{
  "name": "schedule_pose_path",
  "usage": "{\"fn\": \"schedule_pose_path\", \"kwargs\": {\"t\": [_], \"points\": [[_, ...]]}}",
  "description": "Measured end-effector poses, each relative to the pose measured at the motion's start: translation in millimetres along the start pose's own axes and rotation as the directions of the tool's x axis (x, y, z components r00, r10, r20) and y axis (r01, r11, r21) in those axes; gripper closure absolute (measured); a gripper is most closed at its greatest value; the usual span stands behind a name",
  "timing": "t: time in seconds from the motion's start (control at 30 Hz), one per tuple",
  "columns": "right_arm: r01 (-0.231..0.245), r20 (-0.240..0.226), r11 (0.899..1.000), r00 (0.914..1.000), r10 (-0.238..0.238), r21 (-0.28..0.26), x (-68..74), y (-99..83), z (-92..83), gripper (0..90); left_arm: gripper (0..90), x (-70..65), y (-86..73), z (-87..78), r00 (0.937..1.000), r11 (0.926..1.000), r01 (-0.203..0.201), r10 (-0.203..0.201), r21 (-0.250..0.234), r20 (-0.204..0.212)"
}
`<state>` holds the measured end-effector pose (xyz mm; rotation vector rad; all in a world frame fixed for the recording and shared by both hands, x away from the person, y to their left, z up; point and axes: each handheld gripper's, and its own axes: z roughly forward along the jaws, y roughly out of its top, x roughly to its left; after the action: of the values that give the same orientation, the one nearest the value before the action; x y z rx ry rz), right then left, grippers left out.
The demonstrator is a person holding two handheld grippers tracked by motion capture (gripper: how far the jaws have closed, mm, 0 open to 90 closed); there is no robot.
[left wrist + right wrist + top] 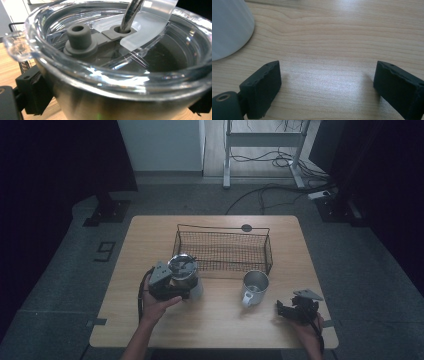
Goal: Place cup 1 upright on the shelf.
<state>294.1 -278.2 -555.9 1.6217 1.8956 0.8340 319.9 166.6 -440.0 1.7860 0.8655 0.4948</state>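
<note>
A steel tumbler (pixel 184 272) with a clear lid (pixel 110 50) and a metal straw (pixel 131 13) stands on the wooden table (pixel 215 320), just in front of the wire basket's left end. My left gripper (pixel 175 289) is shut on its body, with black fingers (pixel 32 92) at either side in the left gripper view. A white mug (pixel 254 287), handle toward the front, stands to the right of the tumbler. My right gripper (pixel 283 309) rests low near the table's front right, open, its fingertips (pixel 265 85) wide apart over bare wood and the mug's wall (pixel 227 27) just ahead.
A dark wire basket (pixel 224 250) sits across the back middle of the table and looks empty. A small dark round disc (pixel 246 227) lies behind it. Beyond the table, cables (pixel 270 190) and stand legs lie on the floor.
</note>
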Motion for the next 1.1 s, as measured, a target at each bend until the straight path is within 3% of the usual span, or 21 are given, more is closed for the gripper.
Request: {"fn": "schedule_pose_path", "kwargs": {"t": [0.67, 1.1], "points": [[0.0, 0.0, 1.0, 1.0, 0.0, -0.002, -0.1, -0.1, 0.0, 8.0, 4.0, 10.0, 12.1, 0.2, 0.9995, 0.9993, 0.031, -0.031, -0.022, 0.001], [-0.009, 0.01, 1.0, 0.9999, 0.009, -0.007, 0.1, -0.7, -1.0, 10.3, 4.0, 21.4, 19.2, 15.2, 0.9991, 0.999, 0.041, -0.041, -0.016, 0.011]]}}
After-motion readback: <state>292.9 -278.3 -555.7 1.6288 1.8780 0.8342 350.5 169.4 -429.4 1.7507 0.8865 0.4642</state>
